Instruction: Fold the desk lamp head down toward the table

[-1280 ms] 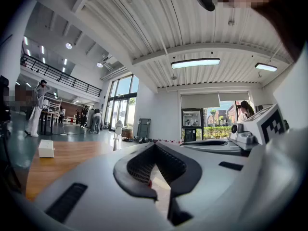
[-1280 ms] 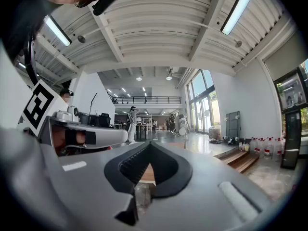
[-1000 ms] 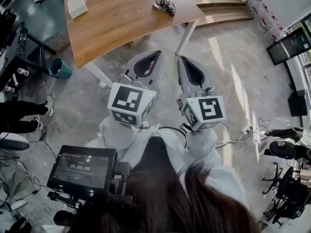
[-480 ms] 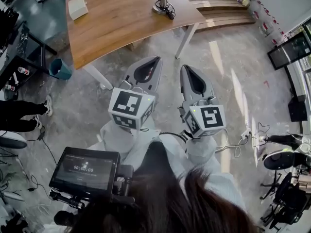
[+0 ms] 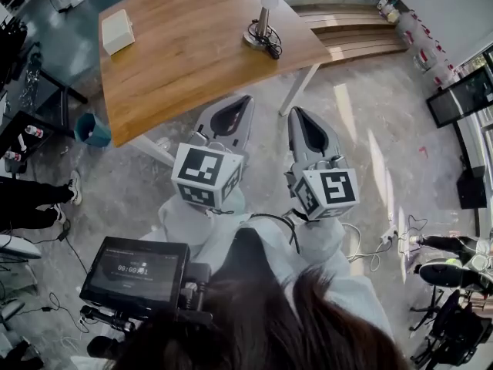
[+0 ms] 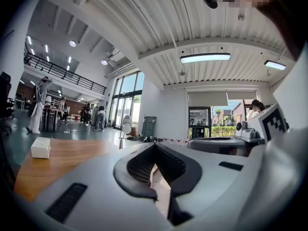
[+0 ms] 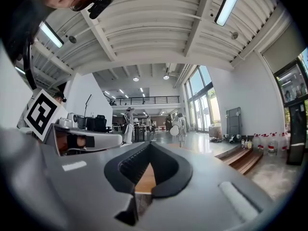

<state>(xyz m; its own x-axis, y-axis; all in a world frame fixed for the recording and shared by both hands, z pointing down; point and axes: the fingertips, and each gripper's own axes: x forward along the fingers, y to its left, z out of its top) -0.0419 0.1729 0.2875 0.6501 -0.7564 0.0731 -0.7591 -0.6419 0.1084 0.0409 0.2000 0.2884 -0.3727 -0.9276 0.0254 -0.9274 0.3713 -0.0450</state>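
**Inspector A:** Where do we record the desk lamp (image 5: 264,18)?

**Inspector B:** On the table (image 5: 192,68), at its far edge near the right-hand corner in the head view, with a dark cable (image 5: 273,46) bunched at its base. Its head runs into the top border of that view and is small in both gripper views, so we cannot state its tilt with confidence.

**Inspector A:** And the claws?

**Inspector B:** We find the left gripper (image 5: 243,99) with its jaws together and nothing between them. The right gripper (image 5: 297,111) is likewise closed and empty. Both point level toward the table, side by side over the floor at the table's near edge, well apart from the lamp.

**Inspector A:** Obstructions?

**Inspector B:** The table's near edge and a stretch of open wood lie between the claws and the lamp. A white box (image 5: 117,31) sits near the far left corner, well apart from the lamp. Below, a white table leg (image 5: 300,89) stands just ahead of the right gripper. A teal bin (image 5: 92,129) sits on the floor by the table's left end.

**Inspector A:** Margins?

**Inspector B:** Wooden steps (image 5: 354,33) lie to the right of the table, with bottles (image 5: 422,41) along the wall beyond. A screen (image 5: 137,272) is mounted low at our left.
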